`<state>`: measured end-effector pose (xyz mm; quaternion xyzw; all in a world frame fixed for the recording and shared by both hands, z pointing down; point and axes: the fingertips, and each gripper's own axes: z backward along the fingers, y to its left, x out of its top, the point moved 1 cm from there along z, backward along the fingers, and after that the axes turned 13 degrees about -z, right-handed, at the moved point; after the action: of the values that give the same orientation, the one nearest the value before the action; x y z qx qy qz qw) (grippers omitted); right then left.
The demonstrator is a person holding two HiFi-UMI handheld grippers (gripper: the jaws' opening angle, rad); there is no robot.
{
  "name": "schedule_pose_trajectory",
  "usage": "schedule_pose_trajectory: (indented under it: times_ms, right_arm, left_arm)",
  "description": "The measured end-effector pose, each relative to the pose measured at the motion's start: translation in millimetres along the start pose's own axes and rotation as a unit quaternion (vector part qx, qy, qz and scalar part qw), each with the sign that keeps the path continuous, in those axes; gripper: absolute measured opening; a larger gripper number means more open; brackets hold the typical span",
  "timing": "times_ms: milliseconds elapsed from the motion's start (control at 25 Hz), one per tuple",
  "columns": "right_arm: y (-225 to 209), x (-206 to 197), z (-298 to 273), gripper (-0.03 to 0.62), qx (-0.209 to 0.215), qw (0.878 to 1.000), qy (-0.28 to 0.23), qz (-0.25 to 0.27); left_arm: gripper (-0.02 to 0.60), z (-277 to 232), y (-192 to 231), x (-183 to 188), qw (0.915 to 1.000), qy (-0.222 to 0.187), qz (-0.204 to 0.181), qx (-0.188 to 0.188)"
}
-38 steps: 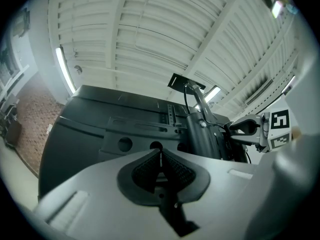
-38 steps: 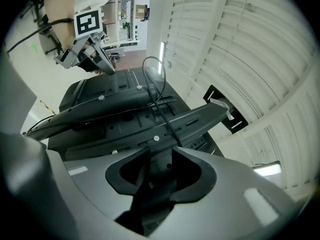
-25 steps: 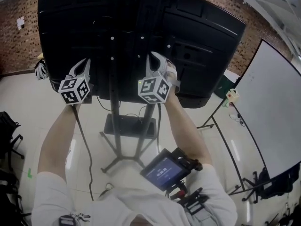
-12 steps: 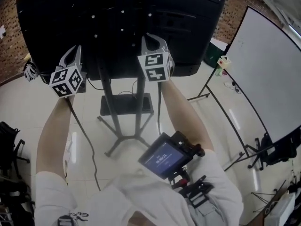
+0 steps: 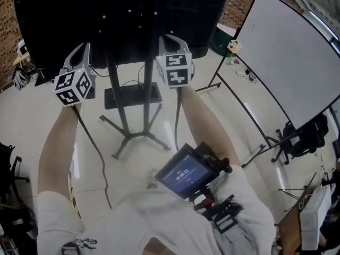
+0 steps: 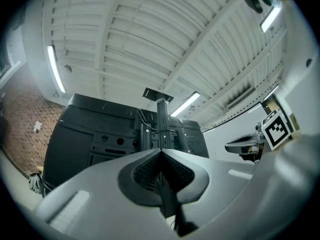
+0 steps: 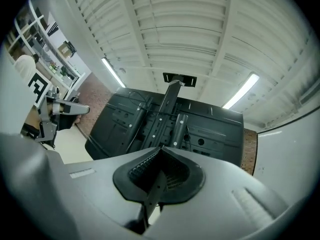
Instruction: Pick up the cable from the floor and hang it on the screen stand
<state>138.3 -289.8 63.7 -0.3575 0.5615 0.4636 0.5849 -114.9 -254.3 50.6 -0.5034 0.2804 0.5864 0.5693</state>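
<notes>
As I hold both up behind the screen, my left tongs and right tongs are each pinched shut on the black cable, which hangs from them toward the floor on either side of the stand. The left strand runs down past my arm.

Whiteboard, brick wall, glossy pale floor, ceiling strip lights

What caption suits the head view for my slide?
Left gripper and right gripper, both shut on the cable, raised behind the screen stand.
</notes>
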Motion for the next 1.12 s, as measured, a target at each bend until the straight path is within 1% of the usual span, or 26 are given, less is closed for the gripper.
schedule_pose_trajectory:
  times_ms: [160, 320, 520, 640, 760, 840, 960, 1120]
  right_arm:
    - [9.2, -8.2, 46.3, 0.012, -0.001, 1.0, 0.012, -0.01]
    - [12.2, -17.2, 81.9, 0.012, 0.003, 1.0, 0.015, -0.026]
    - [9.8, -36.7, 112.6, 0.011, 0.025, 0.998, 0.023, -0.062]
    - [9.4, -49.8, 131.9, 0.012, 0.043, 0.996, 0.028, -0.073]
    - [7.6, -66.5, 154.1, 0.012, 0.064, 0.995, 0.032, -0.074]
    - [9.0, -80.0, 169.0, 0.012, 0.078, 0.994, 0.033, -0.069]
    - [18.6, -109.4, 192.3, 0.012, 0.104, 0.991, 0.041, -0.069]
    - [22.4, -161.1, 226.3, 0.012, 0.122, 0.987, 0.072, -0.082]
  left_arm:
    - [0.002, 34.6, -24.4, 5.6, 0.9998, -0.005, 0.012, -0.014]
    - [0.002, 59.4, -49.6, 2.4, 0.9996, 0.006, 0.014, -0.025]
    - [0.002, 86.0, -80.5, -1.7, 0.9994, 0.023, 0.016, -0.021]
    - [0.002, 105.6, -101.9, -6.1, 0.9991, 0.037, 0.012, -0.013]
    - [0.002, 126.3, -127.9, -16.7, 0.9982, 0.057, 0.018, -0.003]
    - [0.002, 141.0, -146.7, -25.1, 0.9976, 0.067, 0.014, -0.001]
    - [0.002, 169.9, -176.2, -46.1, 0.9961, 0.087, -0.003, -0.007]
    - [0.002, 208.2, -207.2, -77.5, 0.993, 0.118, -0.004, -0.013]
